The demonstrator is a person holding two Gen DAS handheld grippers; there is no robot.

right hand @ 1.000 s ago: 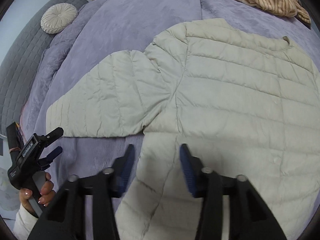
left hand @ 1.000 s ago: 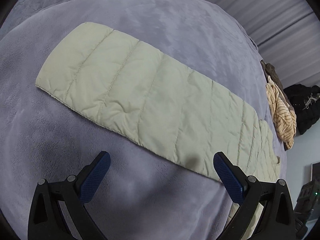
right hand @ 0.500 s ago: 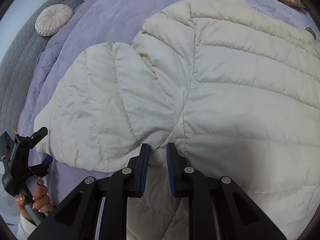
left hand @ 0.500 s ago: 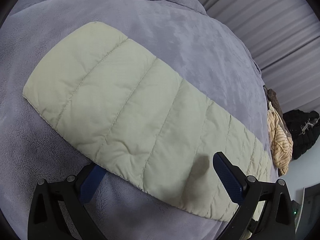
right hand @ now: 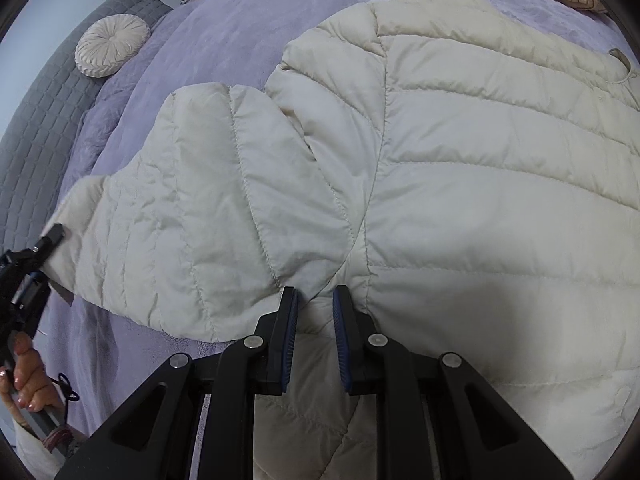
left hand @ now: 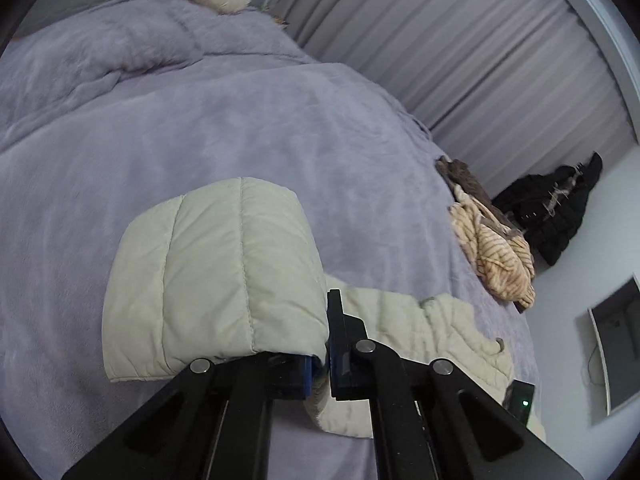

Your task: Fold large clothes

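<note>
Both pinch fabric: left hand-held gripper (left hand: 320, 364) clamps the sleeve cuff (left hand: 216, 280), right hand-held gripper (right hand: 314, 332) nips the jacket (right hand: 480, 200) armpit; slick quilting could slip out.

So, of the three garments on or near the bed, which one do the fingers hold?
The pale quilted jacket. The left gripper pinches its sleeve cuff. The striped garment lies untouched at the bed's edge, and the black one is beyond the bed.

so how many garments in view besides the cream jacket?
2. A tan striped garment lies near the bed's far edge, and a black coat sits beyond the bed by the wall. A brown piece beside the striped one may be another garment.
</note>
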